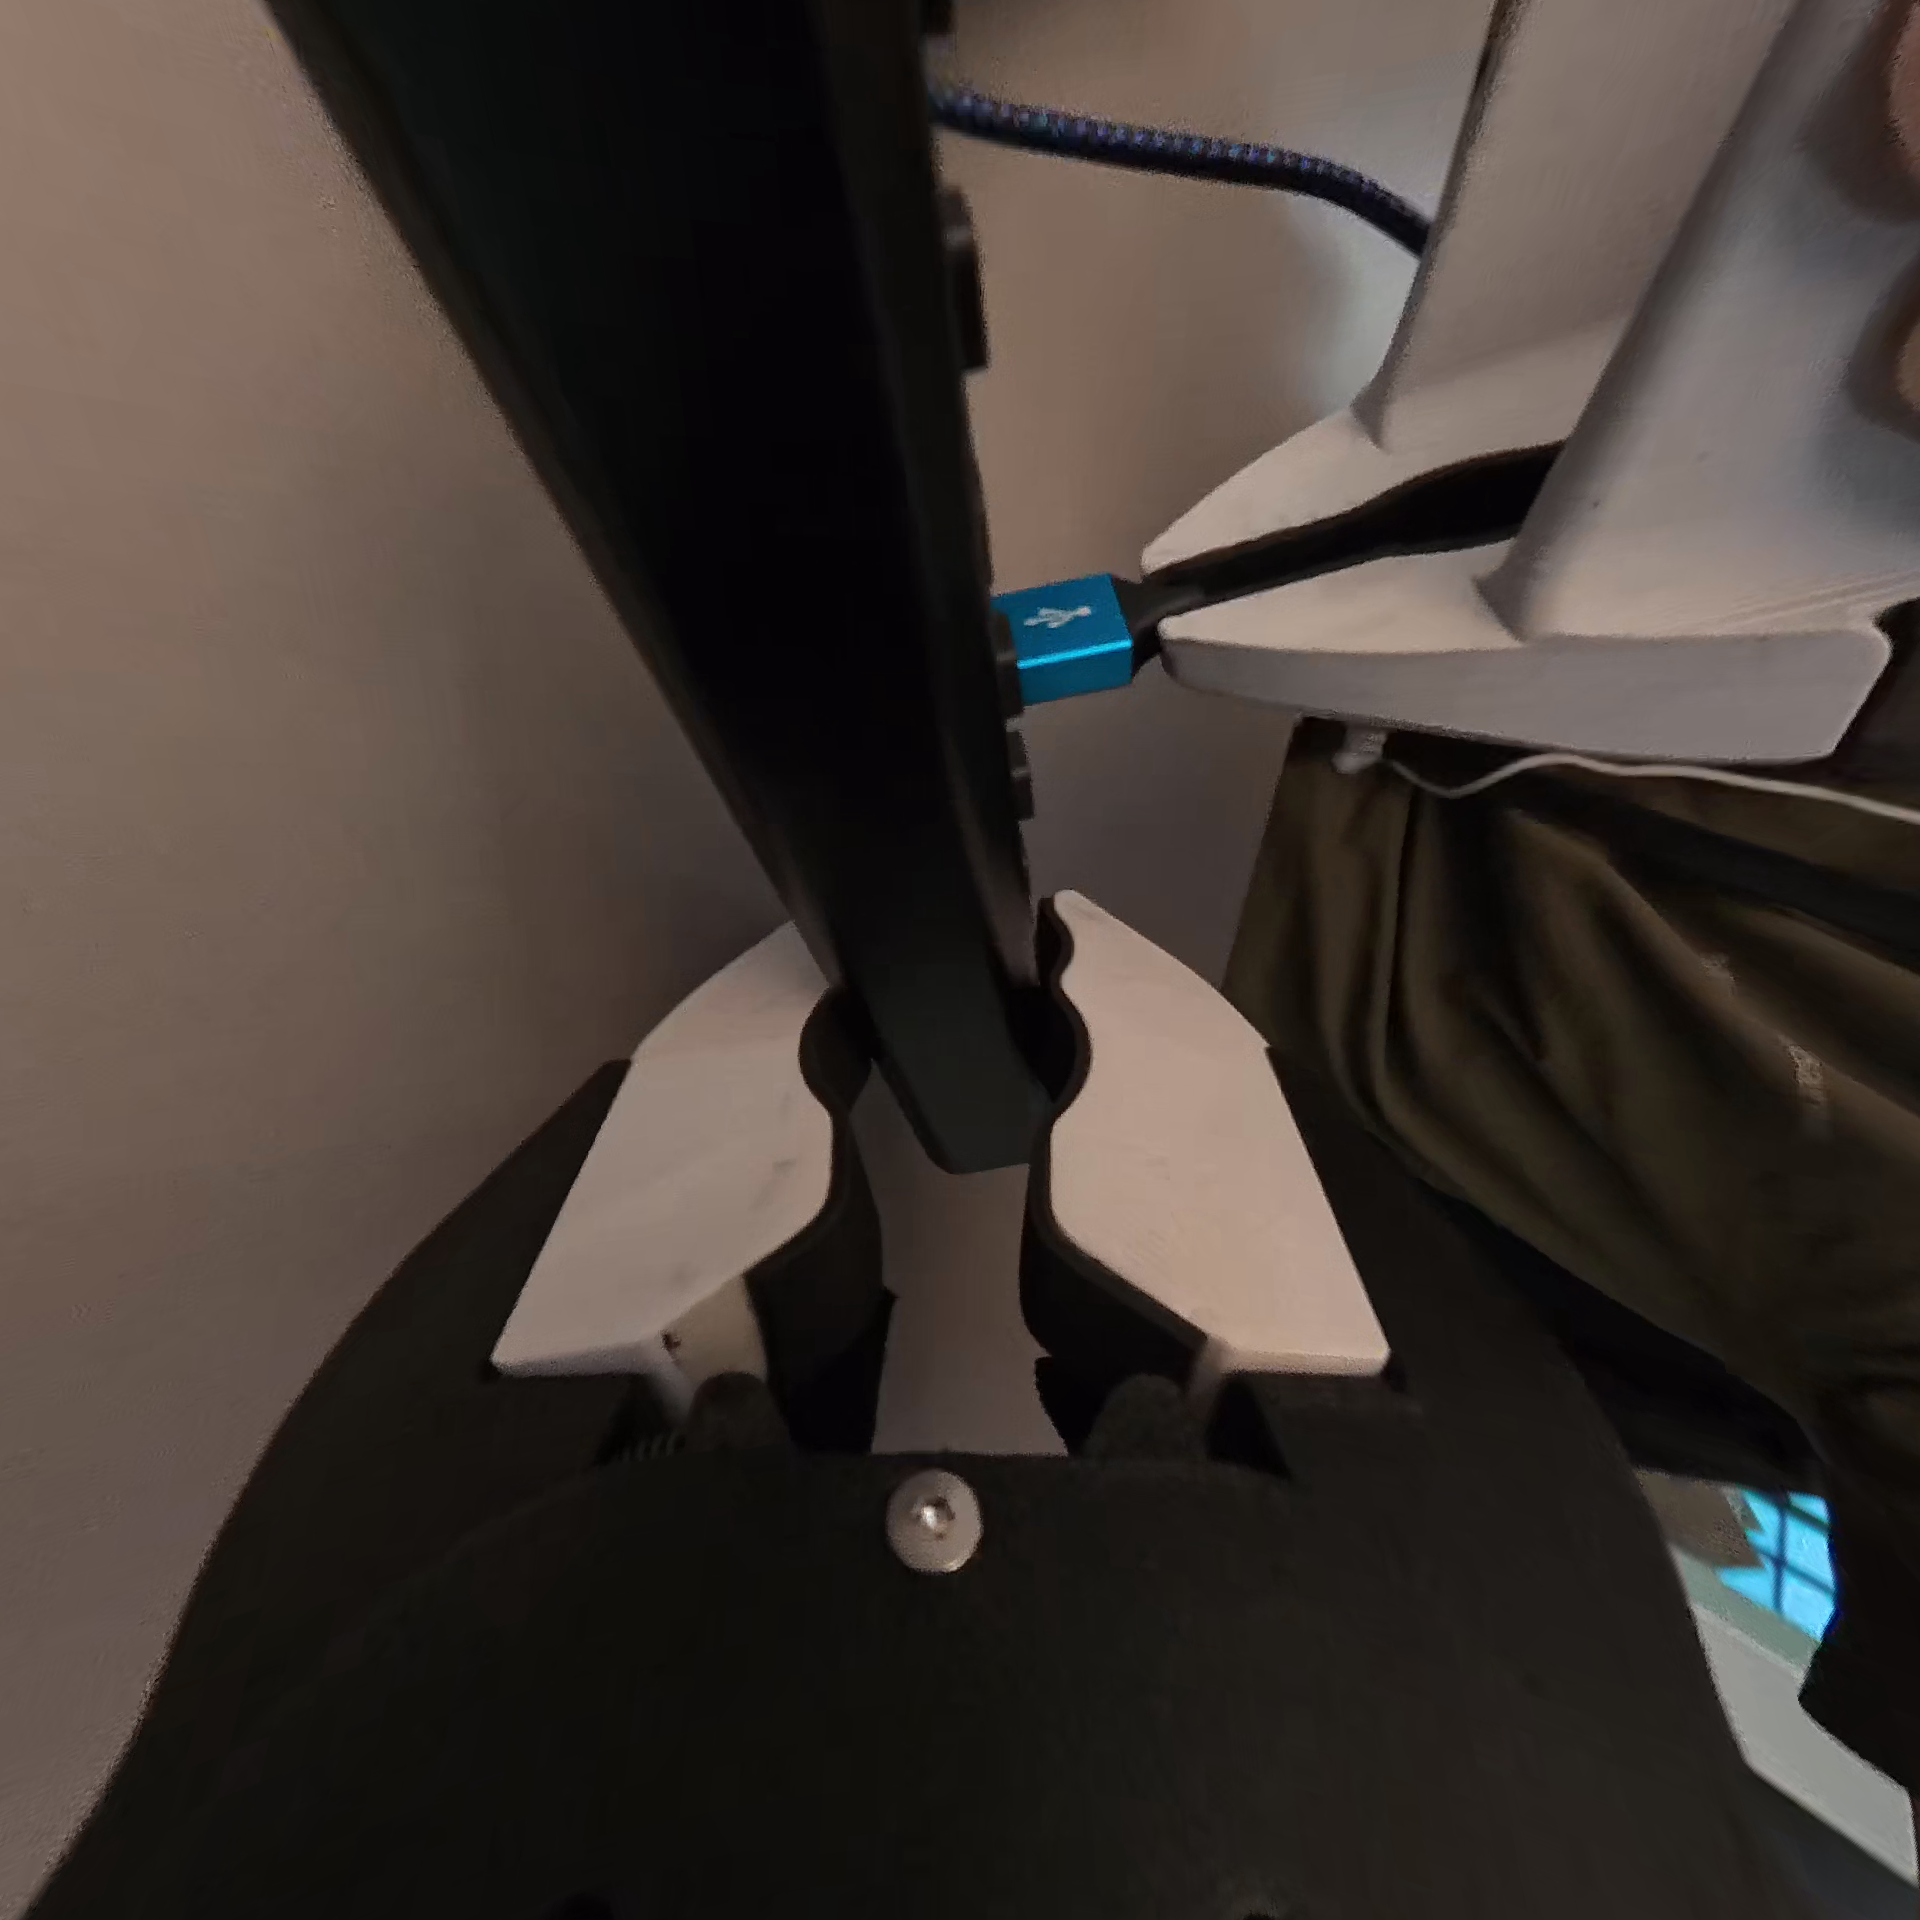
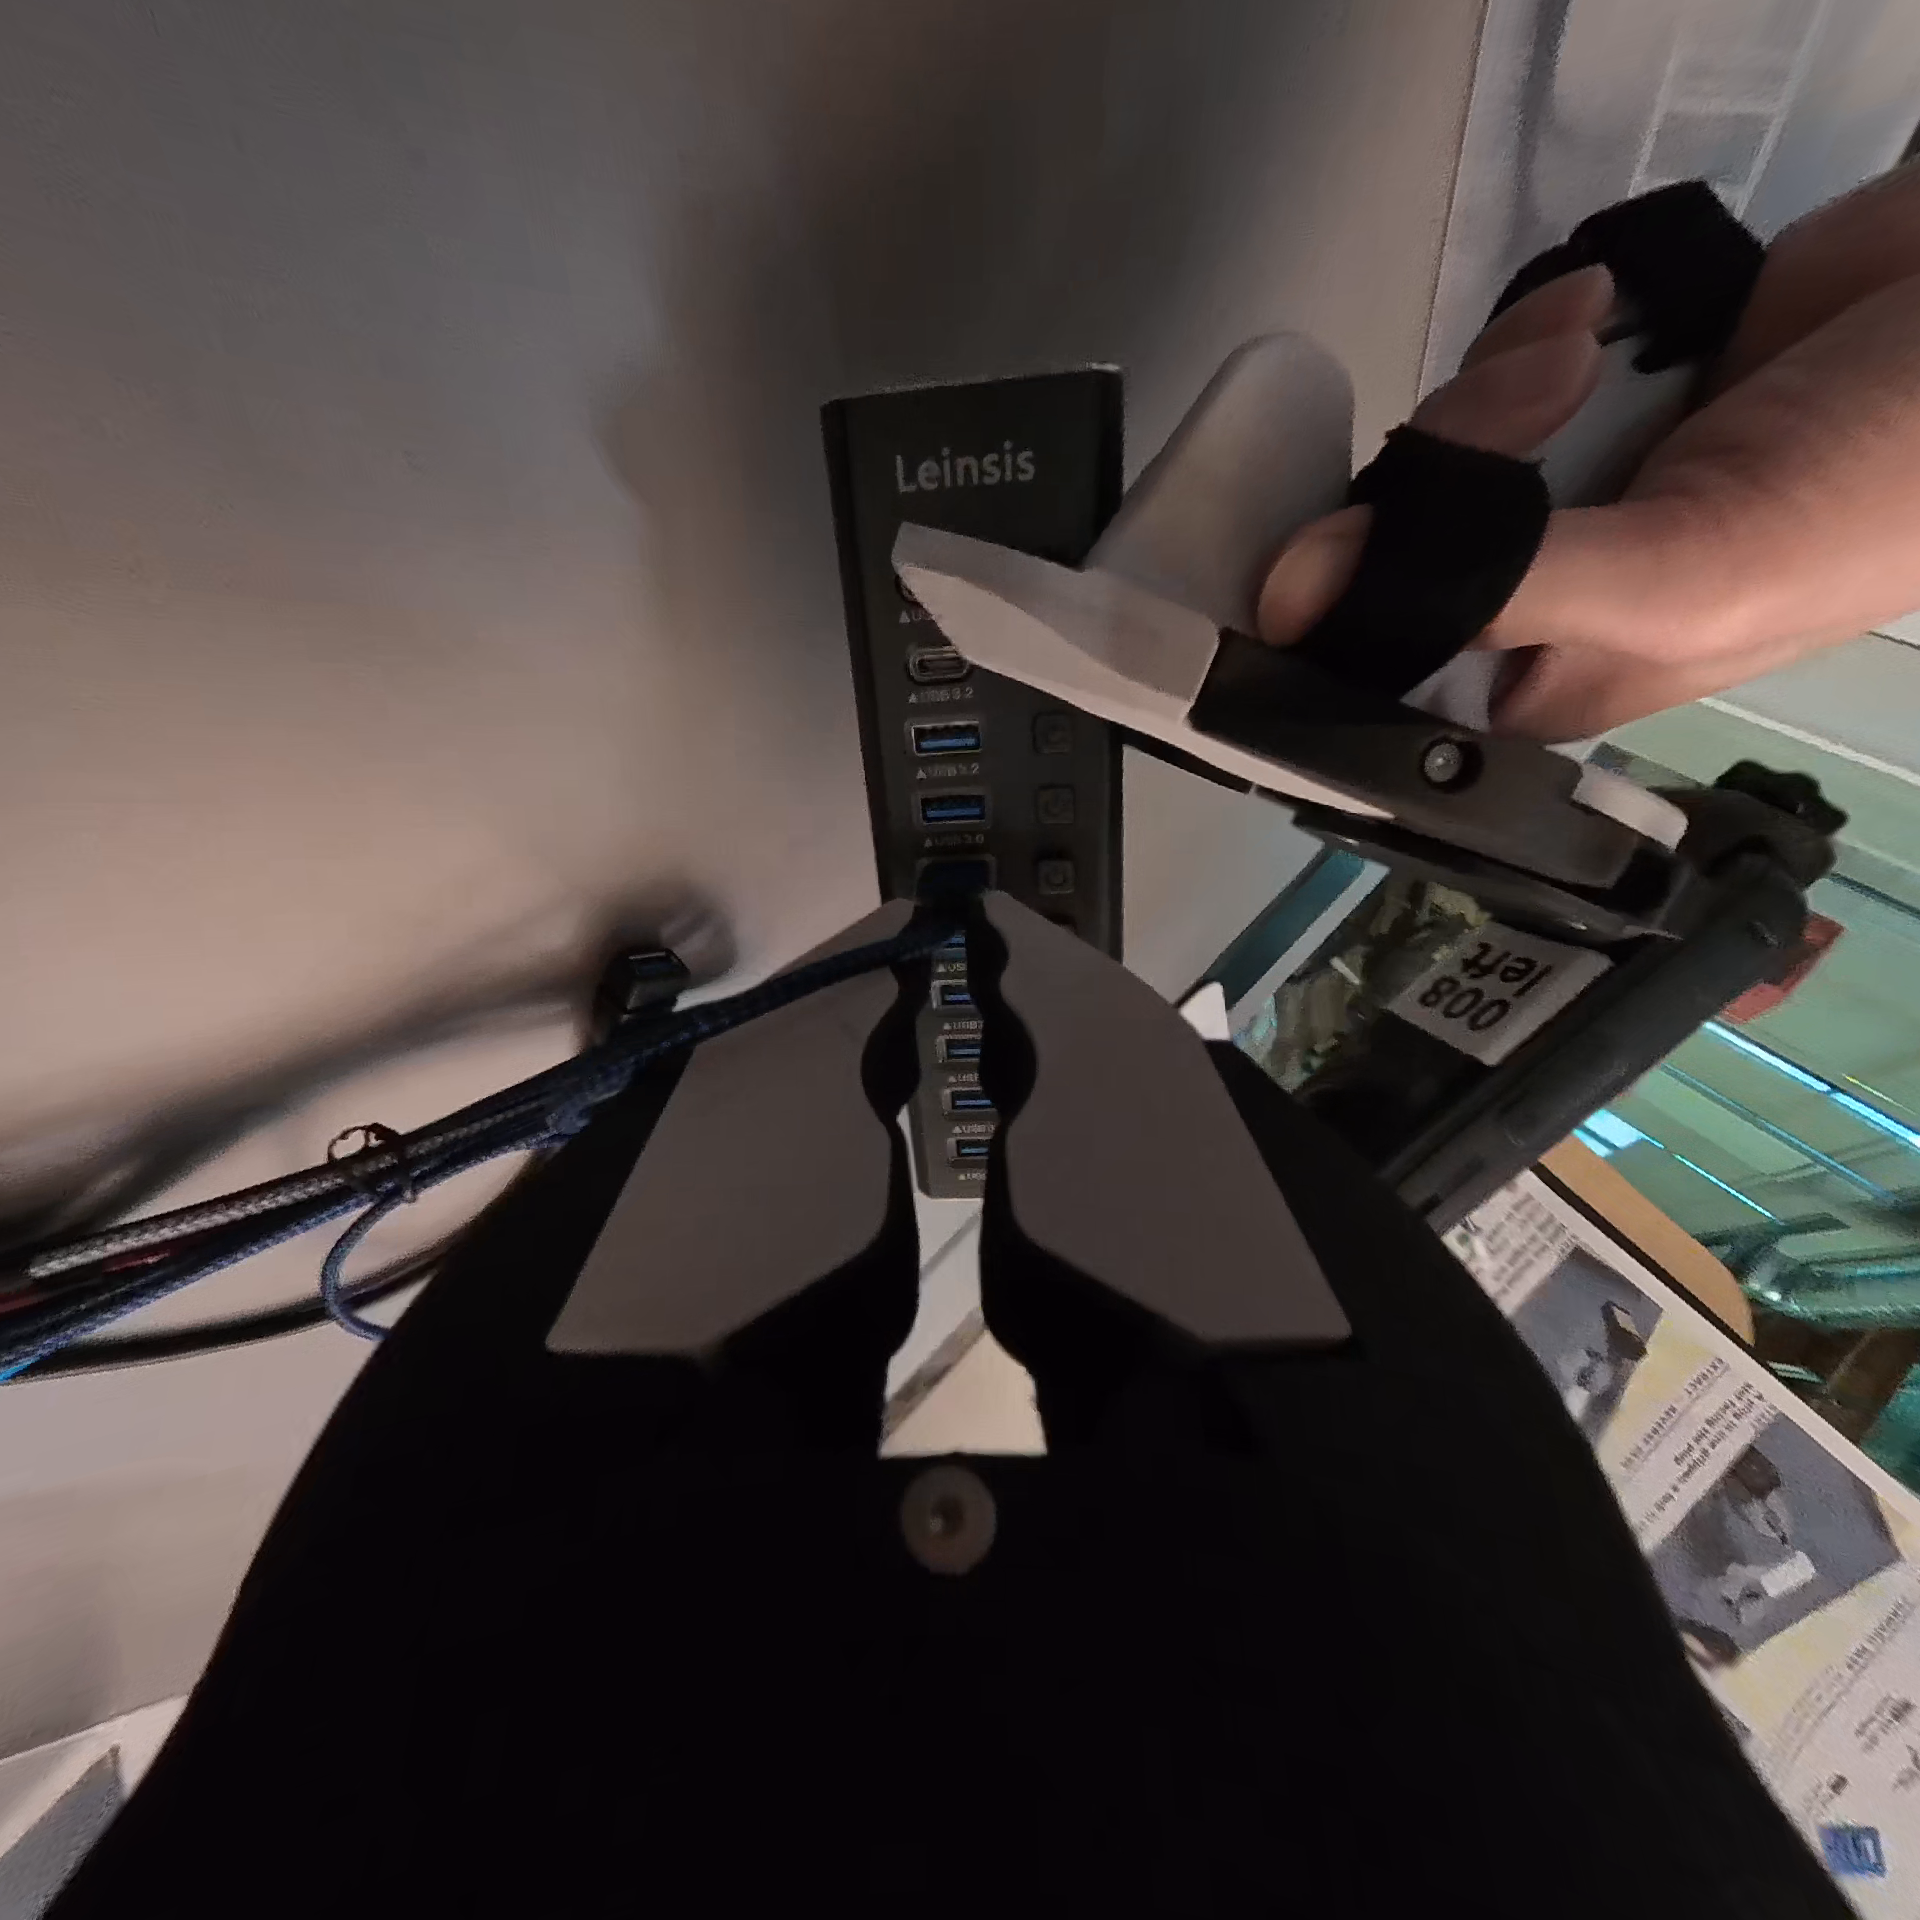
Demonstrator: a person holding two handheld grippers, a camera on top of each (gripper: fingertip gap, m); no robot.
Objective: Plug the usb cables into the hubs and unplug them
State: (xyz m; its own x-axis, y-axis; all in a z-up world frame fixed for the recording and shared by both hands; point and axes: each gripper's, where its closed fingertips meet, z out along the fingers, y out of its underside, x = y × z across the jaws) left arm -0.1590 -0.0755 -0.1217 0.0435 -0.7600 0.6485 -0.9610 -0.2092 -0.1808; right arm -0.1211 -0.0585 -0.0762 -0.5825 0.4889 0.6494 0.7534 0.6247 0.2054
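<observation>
Left gripper (image 1: 940, 1049) clamps one hub (image 1: 727, 520); right gripper (image 1: 1169, 608) pinches one cable (image 1: 1164, 145).

Your grippers (image 1: 940, 1039) have black bodies, pale grey wedge fingers (image 1: 1174, 1143) with wavy black pads, and a silver screw (image 1: 932, 1519) at lower centre. Black straps (image 2: 1444, 540) wrap your fingers, upper right. You wear olive trousers (image 1: 1558, 1091).

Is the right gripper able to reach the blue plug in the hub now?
Probably yes: the right gripper already has its tongs closed on the cable right behind the blue plug, which sits in the hub. Nothing stands between them.
</observation>
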